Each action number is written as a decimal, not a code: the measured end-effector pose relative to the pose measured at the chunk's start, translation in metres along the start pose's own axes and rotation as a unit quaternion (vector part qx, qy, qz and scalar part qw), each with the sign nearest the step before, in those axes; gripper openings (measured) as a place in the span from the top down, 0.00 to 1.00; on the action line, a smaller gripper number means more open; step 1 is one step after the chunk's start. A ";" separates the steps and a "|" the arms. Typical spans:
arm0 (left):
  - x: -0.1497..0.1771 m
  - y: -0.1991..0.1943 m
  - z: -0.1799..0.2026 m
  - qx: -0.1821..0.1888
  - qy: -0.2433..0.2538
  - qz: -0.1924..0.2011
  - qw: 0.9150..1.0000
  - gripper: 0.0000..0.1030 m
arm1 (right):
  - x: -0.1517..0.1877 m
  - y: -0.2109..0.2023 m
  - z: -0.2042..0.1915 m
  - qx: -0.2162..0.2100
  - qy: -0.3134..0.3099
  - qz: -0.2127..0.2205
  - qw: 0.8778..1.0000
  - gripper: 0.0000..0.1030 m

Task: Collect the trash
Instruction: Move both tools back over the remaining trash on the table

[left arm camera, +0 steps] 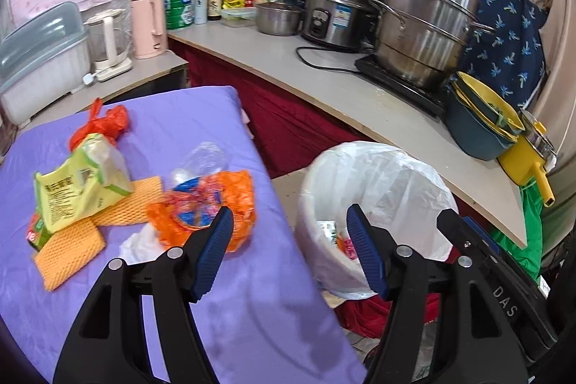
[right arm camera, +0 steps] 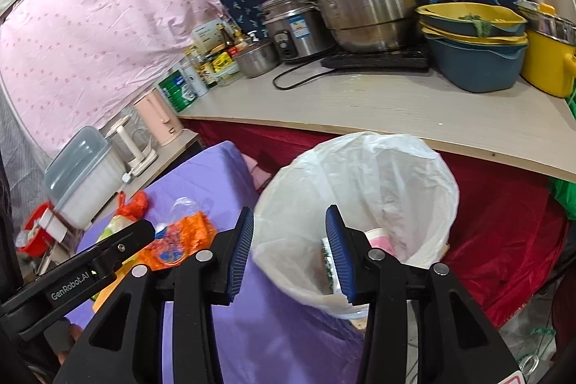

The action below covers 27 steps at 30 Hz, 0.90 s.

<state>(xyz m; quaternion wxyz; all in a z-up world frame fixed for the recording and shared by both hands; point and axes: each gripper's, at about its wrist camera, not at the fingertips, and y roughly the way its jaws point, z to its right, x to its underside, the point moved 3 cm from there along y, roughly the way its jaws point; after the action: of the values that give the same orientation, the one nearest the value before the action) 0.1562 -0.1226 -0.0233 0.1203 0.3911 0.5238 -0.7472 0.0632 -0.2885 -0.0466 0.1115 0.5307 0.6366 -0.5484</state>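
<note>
Both grippers were up over the gap between the purple-covered table (left arm camera: 201, 276) and the trash bin (left arm camera: 313, 189); the left gripper (left arm camera: 289, 222) had its jaws standing wide with nothing between them, one blue pad over the orange plastic wrapper (left arm camera: 237, 193) and the other over the bin's mouth; the right gripper (right arm camera: 289, 222) had its jaws parted about halfway, also empty, hanging right above the bin's near rim. The bin was lined with a white plastic bag (right arm camera: 378, 168) and already had a few scraps down at the bottom, something pink and something with green print (right arm camera: 327, 258); it sat on the floor just beside the table, tucked under the edge of the counter (right arm camera: 396, 107).

The rest of the trash was lying on the purple cloth: a yellow-green snack packet (left arm camera: 72, 189) on top of yellow foam fruit netting (left arm camera: 68, 251), a crumpled red-orange plastic bag (left arm camera: 104, 125) behind it, a clear plastic wrapper (left arm camera: 201, 157) touching the orange one, and a bit of white tissue-like stuff (left arm camera: 140, 243) near the front.

Up on the counter: a big steel steamer pot (left arm camera: 424, 35) on an induction plate, a rice cooker (left arm camera: 334, 17), stacked blue-and-yellow basins (right arm camera: 475, 49), a pink kettle (left arm camera: 149, 24).
</note>
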 end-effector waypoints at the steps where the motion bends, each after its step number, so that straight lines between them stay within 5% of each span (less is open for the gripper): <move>1: 0.001 -0.003 -0.005 -0.005 -0.001 0.002 1.000 0.40 | 0.001 -0.001 -0.005 -0.003 -0.003 -0.001 1.000 0.59; 5: 0.005 -0.016 -0.033 -0.023 -0.019 0.006 1.000 0.30 | 0.007 -0.003 -0.029 -0.016 -0.018 -0.005 1.000 0.55; 19: 0.030 -0.042 -0.133 -0.092 -0.076 0.003 0.993 0.29 | 0.045 0.011 -0.101 -0.047 -0.064 -0.042 0.996 0.53; 27: 0.046 -0.042 -0.192 -0.136 -0.101 -0.008 0.985 0.29 | 0.070 0.035 -0.129 -0.053 -0.073 -0.069 0.993 0.43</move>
<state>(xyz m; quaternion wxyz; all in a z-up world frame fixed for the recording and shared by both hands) 0.1891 0.0741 -0.0555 0.2186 0.2890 0.6091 -0.7055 0.1190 -0.1502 -0.0690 0.1474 0.4371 0.6904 -0.5574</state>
